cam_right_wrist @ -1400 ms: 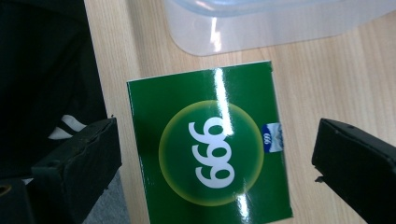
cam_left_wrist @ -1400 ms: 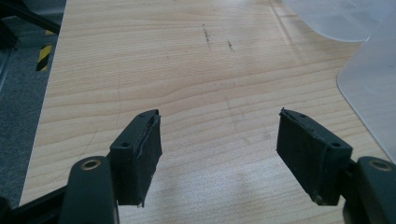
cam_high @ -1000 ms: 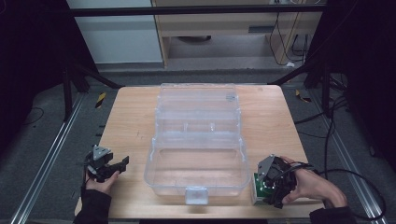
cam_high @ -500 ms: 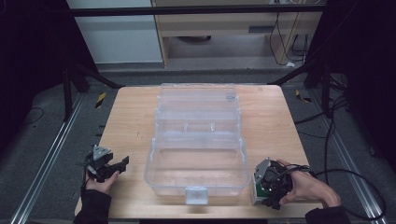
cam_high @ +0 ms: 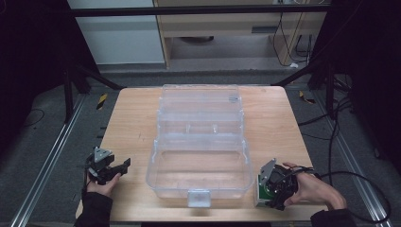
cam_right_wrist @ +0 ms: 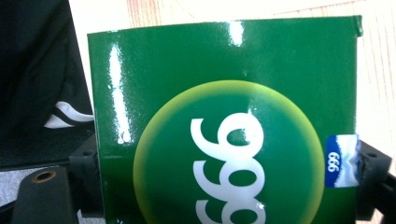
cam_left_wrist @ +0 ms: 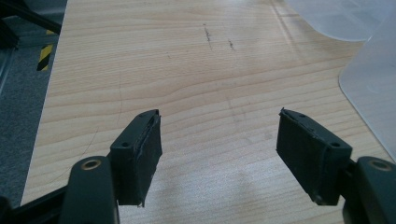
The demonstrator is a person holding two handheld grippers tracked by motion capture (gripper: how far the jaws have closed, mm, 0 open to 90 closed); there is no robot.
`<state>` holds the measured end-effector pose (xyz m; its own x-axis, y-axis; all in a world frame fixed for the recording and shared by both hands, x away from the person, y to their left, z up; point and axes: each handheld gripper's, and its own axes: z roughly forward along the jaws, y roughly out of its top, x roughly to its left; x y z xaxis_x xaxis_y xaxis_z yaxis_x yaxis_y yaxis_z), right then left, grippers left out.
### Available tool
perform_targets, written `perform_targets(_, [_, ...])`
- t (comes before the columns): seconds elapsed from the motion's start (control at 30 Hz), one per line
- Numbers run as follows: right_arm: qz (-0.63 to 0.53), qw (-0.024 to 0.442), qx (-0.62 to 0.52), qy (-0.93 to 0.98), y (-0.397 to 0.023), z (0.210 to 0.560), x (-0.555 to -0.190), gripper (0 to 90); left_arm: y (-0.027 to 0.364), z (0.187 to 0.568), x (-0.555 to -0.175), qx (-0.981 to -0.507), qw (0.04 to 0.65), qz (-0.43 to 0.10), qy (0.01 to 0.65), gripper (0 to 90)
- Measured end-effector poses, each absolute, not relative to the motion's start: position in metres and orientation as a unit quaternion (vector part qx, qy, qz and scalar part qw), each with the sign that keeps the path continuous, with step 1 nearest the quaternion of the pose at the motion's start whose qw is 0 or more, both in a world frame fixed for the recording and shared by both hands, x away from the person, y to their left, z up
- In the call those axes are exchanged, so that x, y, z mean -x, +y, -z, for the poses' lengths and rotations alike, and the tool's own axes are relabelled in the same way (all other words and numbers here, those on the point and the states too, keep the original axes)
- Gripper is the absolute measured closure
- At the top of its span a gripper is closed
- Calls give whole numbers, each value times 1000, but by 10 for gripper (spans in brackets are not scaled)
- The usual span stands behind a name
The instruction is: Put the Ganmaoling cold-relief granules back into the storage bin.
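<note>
**Green box pinched at the table's near edge, clear case sitting open**

Biggest worry here, I'd say: the right gripper (cam_high: 274, 185) had the green box (cam_right_wrist: 224, 126) clamped between its jaws right by the near right corner of the table (cam_high: 127, 123). In the right gripper view the jaws sat low on the box's two sides, so most of the box stuck out past them. A glossy carton held that low could pivot or slip if it got swung fast, and that close to the edge a drop might well go to the floor. The wall of the clear plastic case (cam_high: 201, 142) was also just beside it, so catching the box on that rim on the way over looked like a real possibility.

The box itself: shiny dark green, with a yellow-green ringed circle, white "999" digits reading upside down to that camera, and a small blue label at one side. From the high view it showed a white side face.

The left gripper (cam_high: 106, 168) rested near the table's left edge, jaws spread wide with nothing between them, well apart from the case.
</note>
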<state>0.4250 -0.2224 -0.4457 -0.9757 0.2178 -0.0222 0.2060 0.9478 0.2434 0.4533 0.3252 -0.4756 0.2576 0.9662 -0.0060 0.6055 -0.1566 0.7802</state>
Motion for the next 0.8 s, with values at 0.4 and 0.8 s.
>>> perform_targets(0.4, [-145,38,-120,981,-231,419,-419,157,325,476,-454,-715,344,-260,550,304])
perform_targets(0.8, [-161,46,-125,978,-232,375,-411,158,325,476,-454,-717,342,-259,549,304])
